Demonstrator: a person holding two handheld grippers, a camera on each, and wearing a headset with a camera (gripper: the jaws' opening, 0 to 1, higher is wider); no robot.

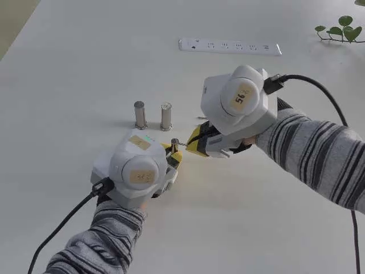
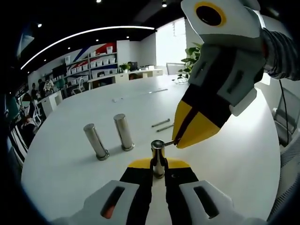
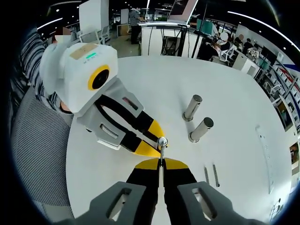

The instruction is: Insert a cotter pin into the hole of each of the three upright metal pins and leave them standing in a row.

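- Steel and cylindrical, a short metal pin (image 2: 158, 152) stands upright on the white table (image 1: 85, 74). The left gripper (image 2: 158, 166) reaches in from the near side, its yellow-tipped jaws closed around the pin's shaft.
- The right gripper (image 3: 161, 165), on a striped sleeve (image 1: 319, 154), angles in from the right. It pinches a thin cotter pin (image 3: 161, 152) whose tip meets the pin's head.
- 2 more upright metal pins (image 1: 139, 115) stand just behind.
- 2 loose cotter pins (image 2: 161, 123) lie nearby.

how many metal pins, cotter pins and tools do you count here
metal pins: 3, two standing, one in the left tool
cotter pins: 3, two lying loose, one in the right tool
tools: 2
total: 8
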